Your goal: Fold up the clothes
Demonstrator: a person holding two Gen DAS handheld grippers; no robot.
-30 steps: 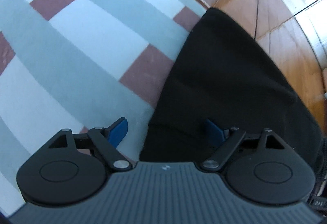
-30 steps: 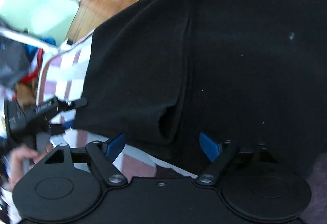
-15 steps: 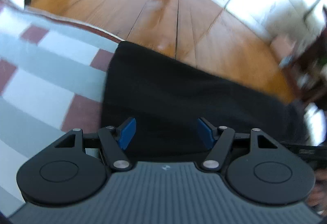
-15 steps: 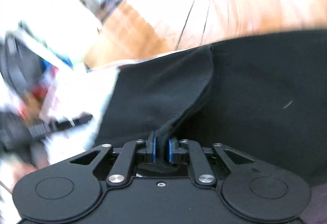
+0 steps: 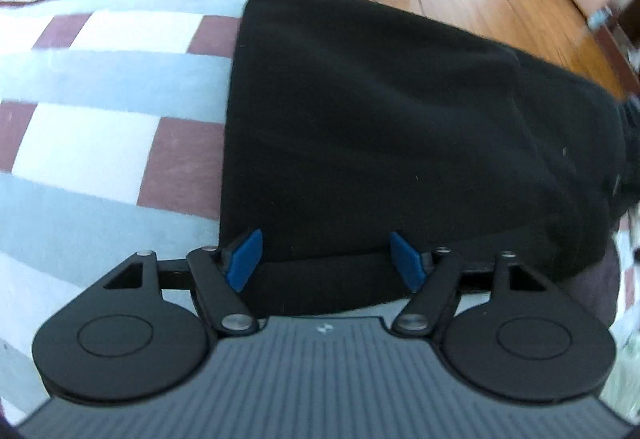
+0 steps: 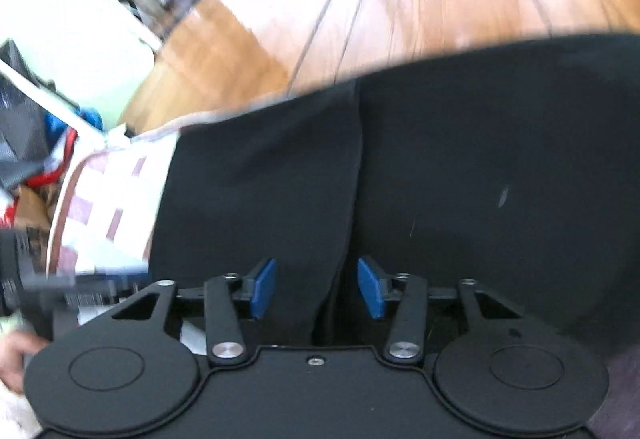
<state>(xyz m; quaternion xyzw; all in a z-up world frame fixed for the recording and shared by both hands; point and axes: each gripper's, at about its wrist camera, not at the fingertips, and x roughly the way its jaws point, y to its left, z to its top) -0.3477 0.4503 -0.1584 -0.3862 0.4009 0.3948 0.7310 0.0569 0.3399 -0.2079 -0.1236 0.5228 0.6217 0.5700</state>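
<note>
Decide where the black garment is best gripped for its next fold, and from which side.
Probably the near left corner of the black garment, approached from the checked blanket side: that straight edge lies flat and exposed there, and the left hand-held gripper, jaws opening, already hovers above it.

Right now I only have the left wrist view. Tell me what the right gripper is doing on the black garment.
Observer: The right gripper is opening, and its blue fingers stand apart astride a vertical fold in the black garment without pressing it.
Operator: Report what lies left of that fold.
Observer: The garment's left edge ends on the checked rug, red-brown and white squares.
Operator: Say what is beyond the rug on that side.
Observer: A blurred pile of red, blue and grey items; I cannot tell what they are.
Operator: Check for anyone nearby.
Observer: Part of a hand shows at the lower left edge.
</note>
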